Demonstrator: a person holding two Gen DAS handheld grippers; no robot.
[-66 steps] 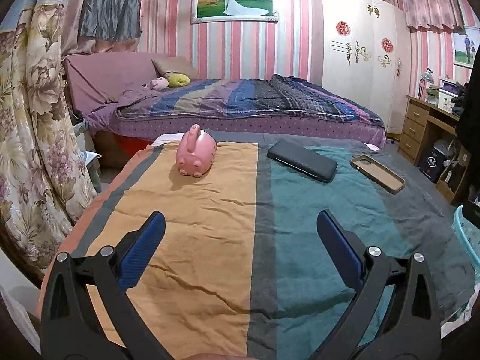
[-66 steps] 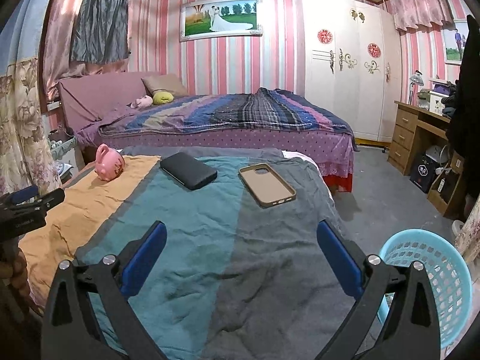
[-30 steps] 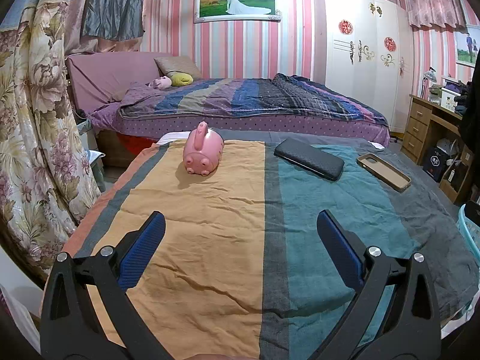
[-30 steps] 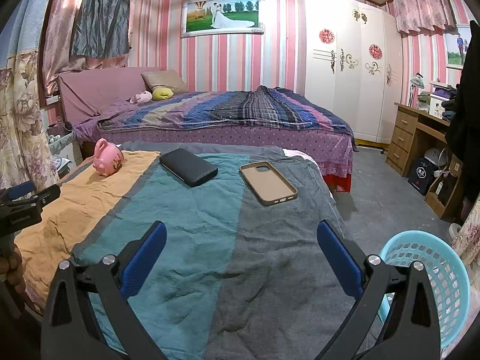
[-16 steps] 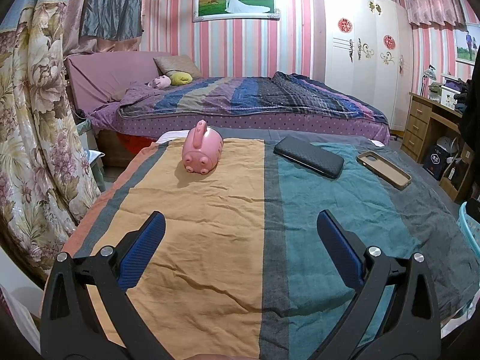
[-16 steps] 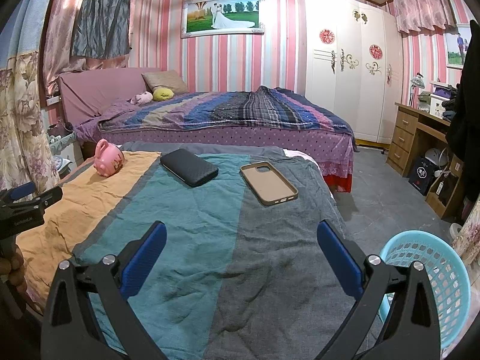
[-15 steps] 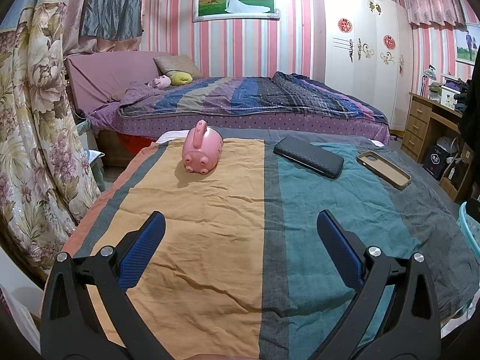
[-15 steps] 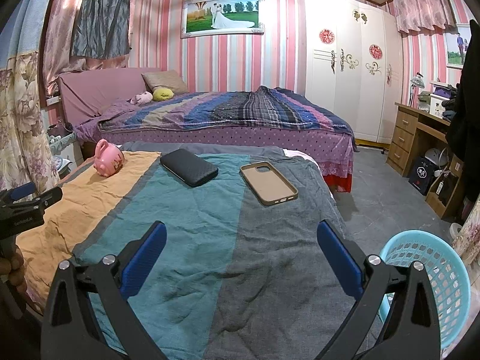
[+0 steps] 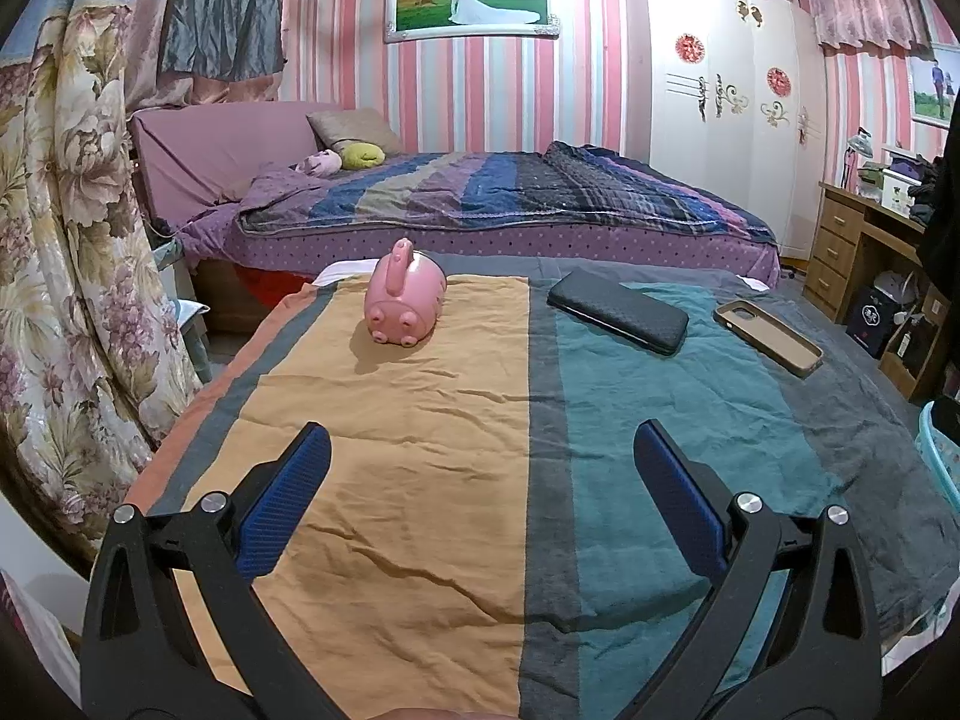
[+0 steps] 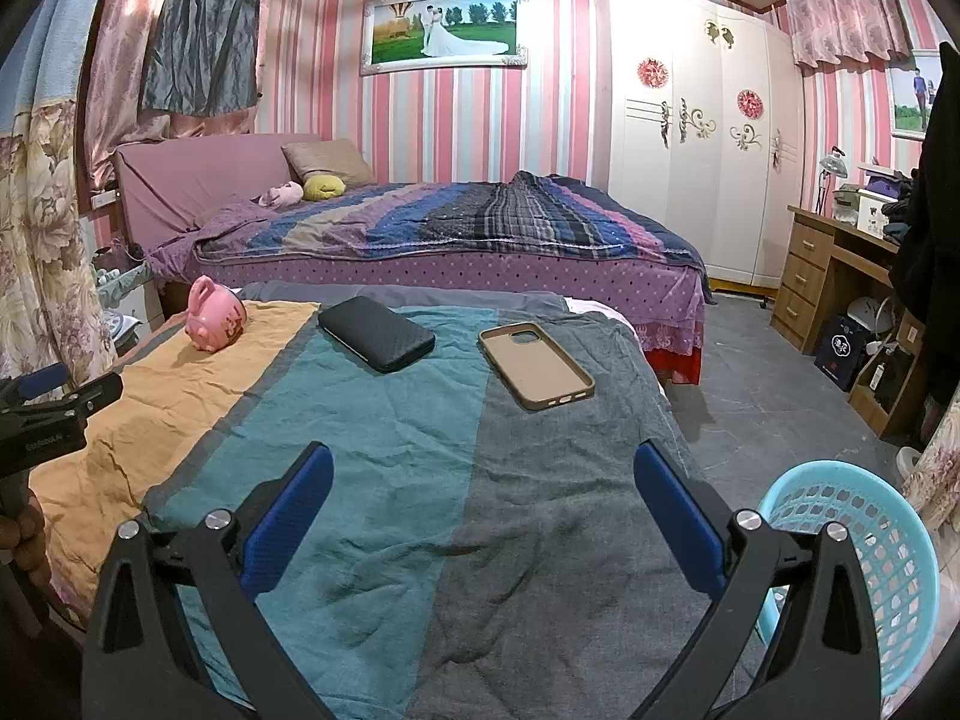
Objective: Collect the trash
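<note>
A pink piggy bank (image 9: pixel 408 300) (image 10: pixel 214 315) lies on the orange stripe of the cloth-covered table (image 9: pixel 420 480). To its right on the teal stripe rests a black case (image 9: pixel 618 312) (image 10: pixel 375 333), and a tan phone case (image 9: pixel 768 337) (image 10: pixel 536 366) lies on the grey stripe. My left gripper (image 9: pixel 480 492) is open over the near part of the cloth, holding nothing. The right gripper (image 10: pixel 483 498) is open too, empty, above the teal and grey stripes. A light blue plastic basket (image 10: pixel 864 570) stands on the floor beside the table's right edge.
A bed with a striped blanket (image 10: pixel 456 228) stands behind the table. Floral curtains (image 9: pixel 66 276) hang at the left. A wooden desk with drawers (image 10: pixel 834 276) and a white wardrobe (image 10: pixel 696 150) line the right side. The left gripper's body (image 10: pixel 48 414) shows at the right wrist view's left edge.
Both views have shifted slightly since the earliest frames, the left one drifting so the piggy bank sits more to the right. Over the last half second nothing visibly moves. Both grippers stay open.
</note>
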